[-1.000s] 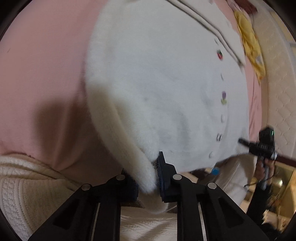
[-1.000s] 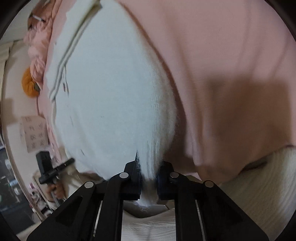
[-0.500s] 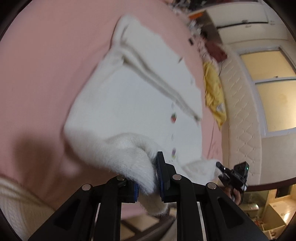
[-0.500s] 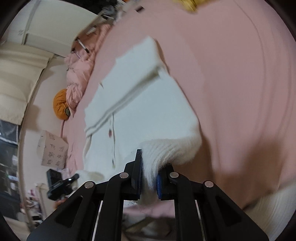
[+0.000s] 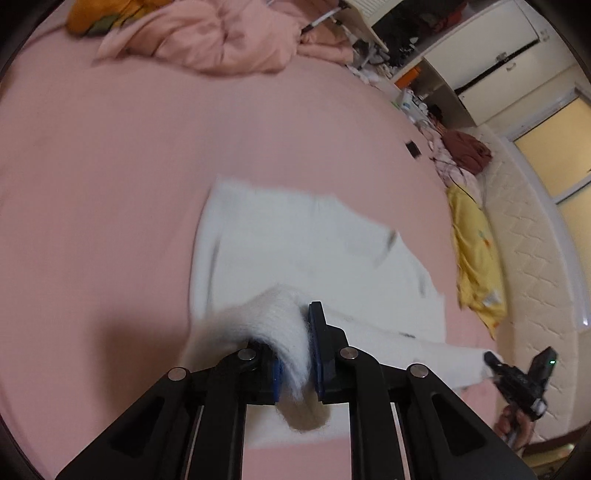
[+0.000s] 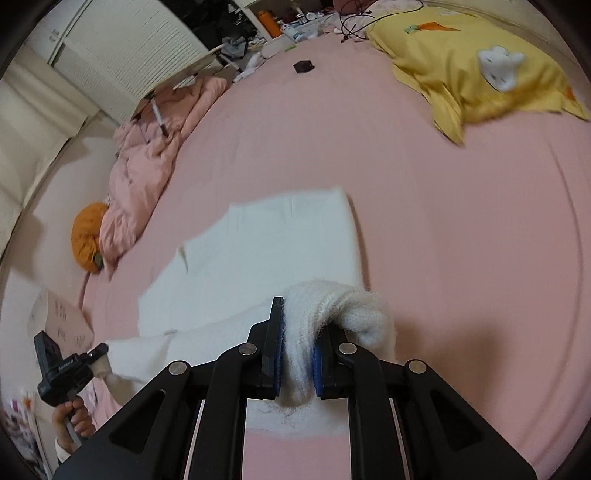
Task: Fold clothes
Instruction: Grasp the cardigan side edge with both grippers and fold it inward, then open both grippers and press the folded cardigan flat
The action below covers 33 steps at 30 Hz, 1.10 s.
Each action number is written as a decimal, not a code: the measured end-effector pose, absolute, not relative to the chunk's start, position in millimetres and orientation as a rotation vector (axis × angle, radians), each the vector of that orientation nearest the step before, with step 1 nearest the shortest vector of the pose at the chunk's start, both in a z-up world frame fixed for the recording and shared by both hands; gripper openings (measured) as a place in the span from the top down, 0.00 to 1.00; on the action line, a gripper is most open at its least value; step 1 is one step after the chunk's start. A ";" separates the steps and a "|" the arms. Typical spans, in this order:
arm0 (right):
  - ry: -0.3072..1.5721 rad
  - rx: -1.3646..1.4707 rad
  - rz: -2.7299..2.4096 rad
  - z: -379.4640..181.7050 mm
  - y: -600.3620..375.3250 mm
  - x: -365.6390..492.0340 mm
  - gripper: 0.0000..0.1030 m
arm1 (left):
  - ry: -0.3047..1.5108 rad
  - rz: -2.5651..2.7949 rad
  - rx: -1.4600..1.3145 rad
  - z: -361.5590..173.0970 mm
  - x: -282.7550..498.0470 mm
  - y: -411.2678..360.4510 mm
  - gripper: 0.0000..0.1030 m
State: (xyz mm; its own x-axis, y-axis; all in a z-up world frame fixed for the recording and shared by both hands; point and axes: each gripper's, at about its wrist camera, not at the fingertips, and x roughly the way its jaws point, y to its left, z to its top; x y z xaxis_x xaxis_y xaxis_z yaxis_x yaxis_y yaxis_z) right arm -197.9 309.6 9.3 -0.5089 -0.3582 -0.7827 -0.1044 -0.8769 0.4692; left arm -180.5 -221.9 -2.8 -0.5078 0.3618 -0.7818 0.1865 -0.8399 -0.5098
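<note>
A white fuzzy cardigan (image 5: 295,251) lies spread on the pink bed sheet (image 5: 110,166), with its near hem raised off the bed. My left gripper (image 5: 295,343) holds one hem corner; its jaws are closing tighter on the fabric bunched between the blue pads. My right gripper (image 6: 299,332) is shut on the other hem corner, and the cardigan (image 6: 266,251) stretches away from it. Each gripper shows in the other's view: the right gripper (image 5: 489,360) at lower right, the left gripper (image 6: 101,349) at lower left, each in a person's hand.
A rumpled pink duvet (image 5: 221,33) and an orange cushion (image 6: 86,240) lie at the bed's far side. A yellow pillow (image 6: 476,66) rests by the padded headboard (image 5: 528,240). A small black object (image 6: 303,66) sits on the sheet beyond the cardigan. White cupboards stand behind.
Both grippers rose and tilted up with the hem corners still pinched, lifting the near edge off the bed. The cardigan now looks farther off, and more of the room shows.
</note>
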 end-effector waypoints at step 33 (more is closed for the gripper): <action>-0.959 1.222 -2.490 -48.9 307.9 -253.8 0.25 | -1.022 2.397 -1.594 -52.9 -324.0 -241.6 0.22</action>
